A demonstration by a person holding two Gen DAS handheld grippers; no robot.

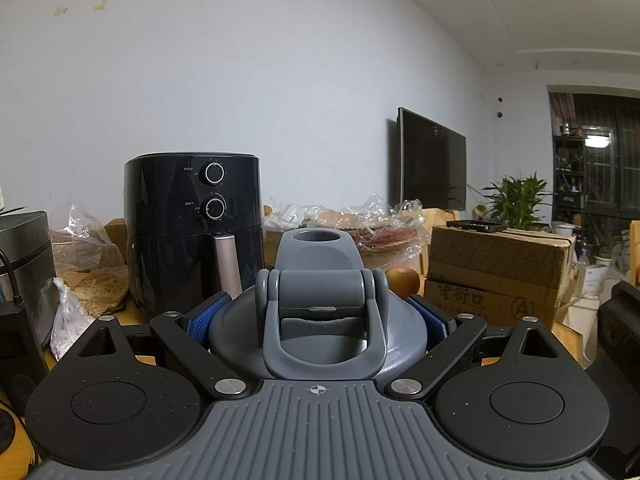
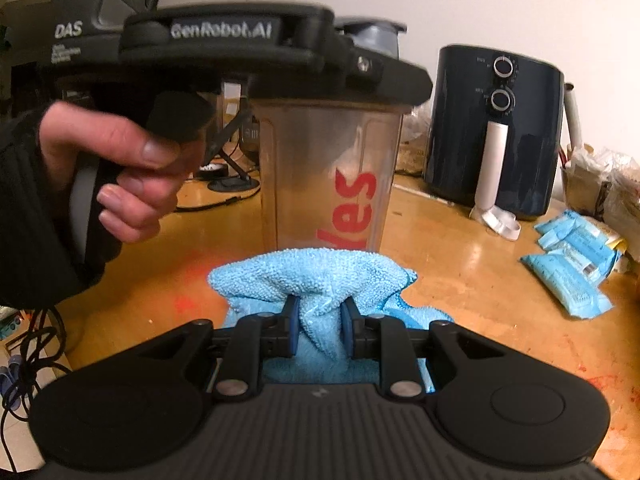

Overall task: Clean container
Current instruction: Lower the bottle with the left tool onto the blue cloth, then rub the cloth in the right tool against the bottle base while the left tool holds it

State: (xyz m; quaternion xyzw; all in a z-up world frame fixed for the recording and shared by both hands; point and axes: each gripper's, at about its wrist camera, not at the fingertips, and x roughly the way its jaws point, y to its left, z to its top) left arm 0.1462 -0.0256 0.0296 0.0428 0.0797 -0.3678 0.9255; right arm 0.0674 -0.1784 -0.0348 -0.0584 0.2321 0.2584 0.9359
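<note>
A clear plastic container (image 2: 326, 176) with red lettering stands upright on the wooden table (image 2: 460, 280). Its grey lid (image 1: 320, 312) with a flip handle fills the middle of the left wrist view. My left gripper (image 1: 318, 316) is shut on that lid, blue pads (image 1: 206, 318) pressed to both sides; in the right wrist view it shows as a black tool (image 2: 240, 52) held by a hand (image 2: 120, 168). My right gripper (image 2: 319, 330) is shut on a bunched light-blue cloth (image 2: 316, 276), which sits just in front of the container's base.
A dark air fryer (image 2: 494, 132) stands behind on the right, also ahead-left in the left wrist view (image 1: 192, 232). Blue packets (image 2: 572, 264) lie at the table's right. Cardboard boxes (image 1: 496, 272), plastic bags (image 1: 360, 224) and a wall screen (image 1: 432, 164) sit beyond. Cables (image 2: 28, 360) hang off the left edge.
</note>
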